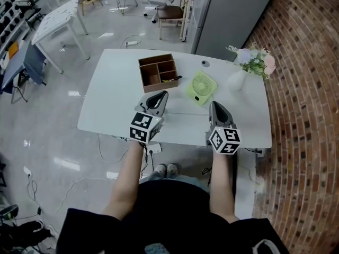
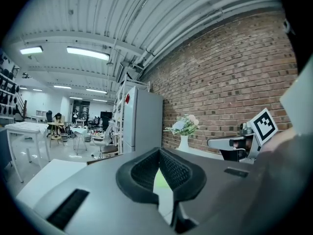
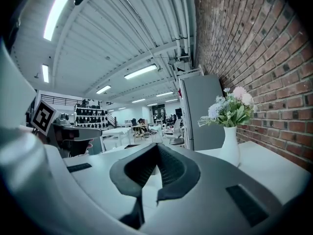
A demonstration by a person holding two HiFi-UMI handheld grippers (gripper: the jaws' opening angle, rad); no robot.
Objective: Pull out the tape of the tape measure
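I cannot make out a tape measure in any view. A wooden box [image 1: 158, 71] with compartments stands at the table's back middle, with a small dark and yellowish item at its right edge. My left gripper [image 1: 160, 96] hovers over the table just in front of the box, shut and empty. In the left gripper view its jaws [image 2: 159, 154] meet with nothing between them. My right gripper [image 1: 214, 106] hangs to the right, in front of a green fan [image 1: 201, 87], also shut and empty [image 3: 156, 150]. Both point away from me across the table.
A white vase of flowers [image 1: 244, 70] stands at the back right, near the brick wall [image 1: 307, 78]. A grey cabinet [image 1: 228, 15] rises behind the white table [image 1: 111, 105]. Chairs and other tables stand on the floor beyond. The table's front edge lies under both grippers.
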